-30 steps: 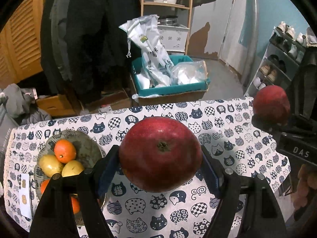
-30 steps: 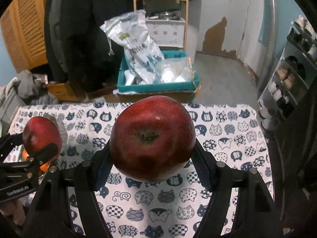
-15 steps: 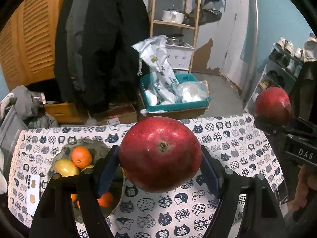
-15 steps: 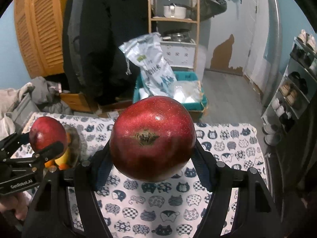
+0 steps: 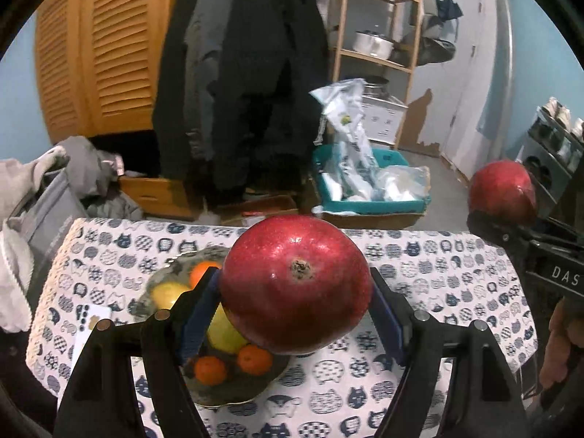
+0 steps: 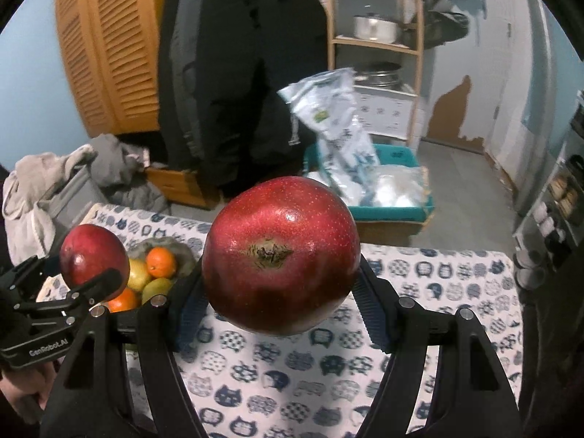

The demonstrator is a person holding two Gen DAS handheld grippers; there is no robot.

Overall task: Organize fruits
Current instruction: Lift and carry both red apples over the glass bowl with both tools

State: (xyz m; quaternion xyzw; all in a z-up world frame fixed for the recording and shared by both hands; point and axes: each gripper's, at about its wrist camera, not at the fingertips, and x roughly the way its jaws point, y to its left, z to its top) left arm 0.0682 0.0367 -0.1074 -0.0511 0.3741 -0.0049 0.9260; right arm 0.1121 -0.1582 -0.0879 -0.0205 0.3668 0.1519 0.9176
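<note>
My left gripper [image 5: 292, 306] is shut on a big red apple [image 5: 295, 284], held in the air above the table. Behind and below it sits a grey fruit bowl [image 5: 160, 281] with oranges [image 5: 211, 368] and yellow-green fruits [image 5: 168, 294], partly hidden by the apple. My right gripper [image 6: 281, 284] is shut on a second red apple [image 6: 281, 252], also lifted over the table. In the left wrist view the right gripper's apple [image 5: 502, 191] shows at the right edge. The right wrist view has the left gripper's apple [image 6: 93, 253] at the left, in front of the bowl [image 6: 182, 255].
A cat-print cloth [image 6: 292, 372] covers the table. A white card [image 5: 85, 335] lies left of the bowl. Beyond the far edge are a teal crate with bags [image 5: 368, 186], hanging dark coats [image 5: 241, 84], a wooden shelf [image 6: 376, 47] and a clothes pile [image 6: 43, 189].
Both grippers have risen and drawn back with their apples still gripped. The table and bowl now sit lower in both views, and more of the room shows above.
</note>
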